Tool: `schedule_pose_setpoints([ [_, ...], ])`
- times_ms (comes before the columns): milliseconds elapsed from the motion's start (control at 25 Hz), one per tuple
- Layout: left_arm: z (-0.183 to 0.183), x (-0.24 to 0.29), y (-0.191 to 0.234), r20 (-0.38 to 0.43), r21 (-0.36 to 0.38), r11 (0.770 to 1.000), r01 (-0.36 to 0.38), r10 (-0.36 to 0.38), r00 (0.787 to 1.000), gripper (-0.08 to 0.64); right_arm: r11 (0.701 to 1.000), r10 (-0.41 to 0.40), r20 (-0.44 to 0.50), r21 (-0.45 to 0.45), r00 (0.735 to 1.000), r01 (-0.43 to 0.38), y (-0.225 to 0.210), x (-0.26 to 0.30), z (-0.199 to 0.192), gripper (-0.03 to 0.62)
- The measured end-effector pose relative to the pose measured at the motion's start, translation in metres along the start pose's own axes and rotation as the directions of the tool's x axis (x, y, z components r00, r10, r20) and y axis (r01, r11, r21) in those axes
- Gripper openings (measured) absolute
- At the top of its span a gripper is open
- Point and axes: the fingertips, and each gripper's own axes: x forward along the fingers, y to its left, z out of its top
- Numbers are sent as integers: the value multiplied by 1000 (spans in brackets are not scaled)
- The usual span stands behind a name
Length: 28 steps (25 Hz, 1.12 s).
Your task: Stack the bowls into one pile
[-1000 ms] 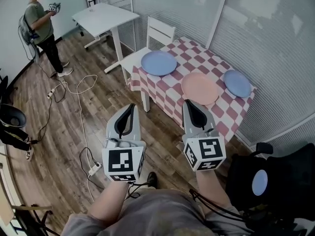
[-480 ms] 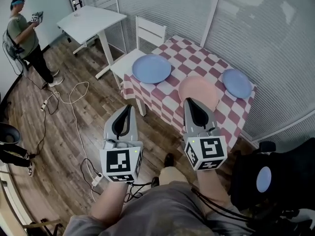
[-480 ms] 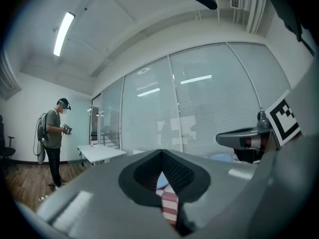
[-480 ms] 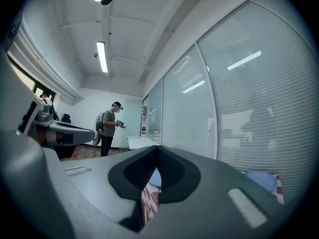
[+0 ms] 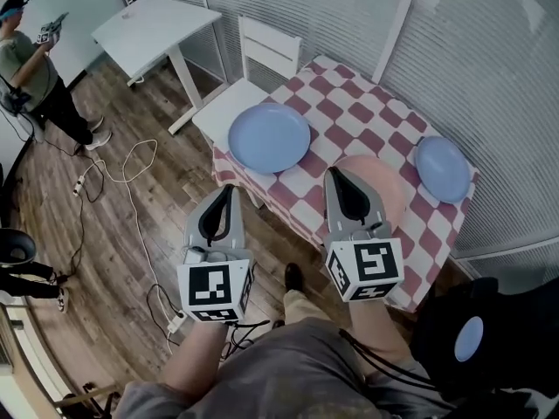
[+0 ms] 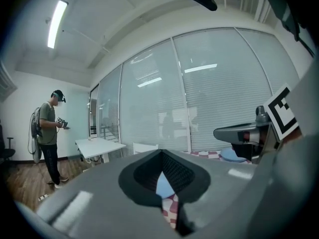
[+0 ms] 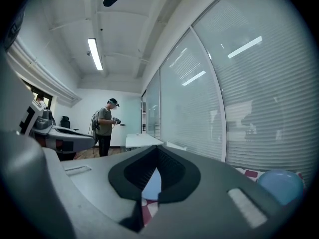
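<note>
The checkered table (image 5: 349, 120) has come closer; left gripper (image 5: 231, 188) and right gripper (image 5: 333, 173) clenched empty, chair (image 5: 266, 46) alongside

The left tool (image 5: 230, 188) and right tool (image 5: 331, 173) were grey with black-lined jaws, each carrying a white cube (image 5: 216, 291) printed with black square markers. The person wore a grey shirt (image 5: 262, 375); thin black cables (image 5: 371, 362) crossed it.

Bright, even indoor light with faint shadows. Ceiling strip lights (image 6: 56, 23) glare and mirror in the glass wall (image 6: 202, 68). Both gripper views bulge, darken at the corners, and leave the left gripper (image 6: 160, 154) and right gripper (image 7: 158, 151) softly blurred.
</note>
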Motion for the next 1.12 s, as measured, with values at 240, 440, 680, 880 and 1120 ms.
schedule_pose_setpoints([
  [240, 12, 63, 12, -6, 4, 1000, -24, 24, 1000, 0, 1000, 19, -7, 17, 1000, -19, -36, 63, 5, 26],
  [440, 34, 93, 28, 24, 7, 999, -42, 42, 999, 0, 1000, 24, 22, 3, 999, -24, -48, 95, 27, 26],
  [680, 48, 118, 48, 54, 5, 998, -58, 57, 997, 0, 1000, 20, 36, -15, 999, -20, -57, 123, 40, 26],
  [880, 36, 147, 68, 27, 0, 999, -40, 40, 999, 0, 1000, -10, -1, -10, 1000, 10, -63, 151, 26, 26],
  [1120, 3, 189, 93, -38, -22, 1000, -18, 18, 999, 0, 999, -43, -76, 7, 996, 44, -70, 187, -10, 26],
])
